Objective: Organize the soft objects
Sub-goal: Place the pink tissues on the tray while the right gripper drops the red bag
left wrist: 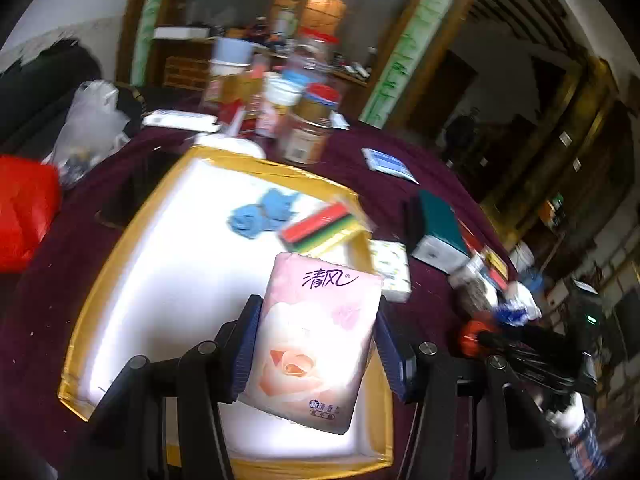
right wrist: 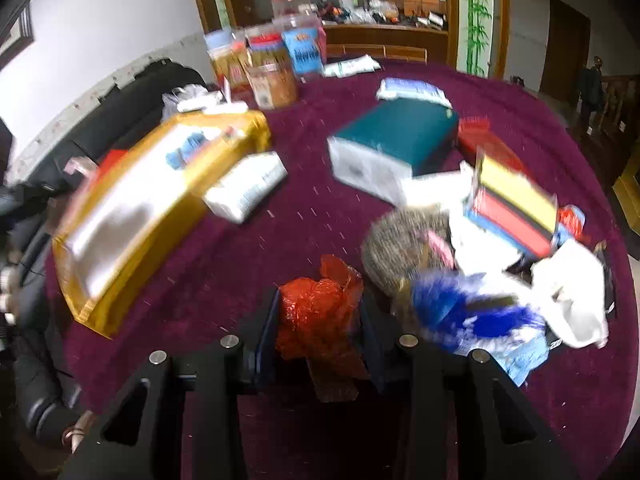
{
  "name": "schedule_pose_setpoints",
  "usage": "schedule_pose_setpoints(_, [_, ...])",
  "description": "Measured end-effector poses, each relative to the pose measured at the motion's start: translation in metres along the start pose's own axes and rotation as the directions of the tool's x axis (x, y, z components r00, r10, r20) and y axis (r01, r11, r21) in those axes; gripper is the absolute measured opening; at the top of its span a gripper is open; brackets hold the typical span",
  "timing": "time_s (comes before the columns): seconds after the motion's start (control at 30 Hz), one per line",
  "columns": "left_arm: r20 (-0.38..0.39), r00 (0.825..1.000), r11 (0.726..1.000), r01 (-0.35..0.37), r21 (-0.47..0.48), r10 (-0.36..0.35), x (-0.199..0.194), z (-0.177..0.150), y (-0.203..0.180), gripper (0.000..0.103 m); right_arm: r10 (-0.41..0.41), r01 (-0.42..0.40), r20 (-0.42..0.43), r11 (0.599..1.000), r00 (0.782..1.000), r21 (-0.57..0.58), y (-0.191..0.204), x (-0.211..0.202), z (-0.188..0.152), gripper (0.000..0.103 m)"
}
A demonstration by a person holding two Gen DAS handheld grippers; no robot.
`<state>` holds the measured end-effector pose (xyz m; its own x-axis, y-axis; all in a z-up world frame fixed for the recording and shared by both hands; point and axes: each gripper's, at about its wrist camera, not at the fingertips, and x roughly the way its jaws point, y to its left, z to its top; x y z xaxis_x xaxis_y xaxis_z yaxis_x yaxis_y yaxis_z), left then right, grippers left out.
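My left gripper (left wrist: 318,314) is shut on a pink tissue pack with a rose print (left wrist: 316,344), and holds it over the near end of a white box with a gold taped rim (left wrist: 100,280). A blue cloth (left wrist: 260,212) and a pack of striped sponges (left wrist: 320,228) lie at the box's far end. In the right wrist view my right gripper (right wrist: 320,322) is shut on a crumpled red plastic bag (right wrist: 316,304) just above the maroon tablecloth (right wrist: 304,216). The gold-rimmed box (right wrist: 92,312) lies to its left.
Right of the red bag lies a heap: a grey fuzzy thing (right wrist: 400,248), a striped sponge pack (right wrist: 516,208), a blue item (right wrist: 460,308) and a white bag (right wrist: 576,296). A teal box (right wrist: 400,136), a white tissue pack (right wrist: 244,188) and jars (right wrist: 272,76) stand further back.
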<state>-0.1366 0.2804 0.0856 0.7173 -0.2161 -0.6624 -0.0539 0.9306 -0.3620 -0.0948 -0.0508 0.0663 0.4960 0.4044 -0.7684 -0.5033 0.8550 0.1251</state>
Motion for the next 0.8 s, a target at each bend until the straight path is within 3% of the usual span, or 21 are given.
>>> schedule_pose_setpoints(0.17, [-0.016, 0.999, 0.997, -0.044, -0.059, 0.043, 0.015, 0.015, 0.026, 0.057, 0.119, -0.119, 0.047, 0.993, 0.992, -0.006, 0.025, -0.018, 0.037, 0.037])
schedule_pose_setpoints(0.33, [-0.053, 0.995, 0.989, -0.088, -0.121, 0.082, 0.048, 0.040, 0.048, 0.057, 0.217, -0.216, 0.005, 0.974, 0.976, -0.071, 0.075, 0.001, 0.072, 0.037])
schedule_pose_setpoints(0.57, [-0.075, 0.983, 0.969, -0.181, -0.169, 0.170, 0.100, 0.075, 0.075, 0.061, 0.202, -0.219, -0.114, 0.962, 0.973, -0.165, 0.142, 0.072, 0.103, 0.037])
schedule_pose_setpoints(0.7, [-0.071, 0.990, 0.953, -0.137, -0.270, 0.122, 0.097, 0.078, 0.091, 0.064, 0.127, -0.162, -0.180, 0.967, 0.975, -0.198, 0.156, 0.112, 0.115, 0.037])
schedule_pose_setpoints(0.8, [-0.003, 0.993, 0.960, -0.111, -0.259, 0.114, 0.069, 0.072, 0.089, 0.068, 0.090, -0.131, -0.205, 0.972, 0.975, -0.196, 0.157, 0.136, 0.123, 0.037])
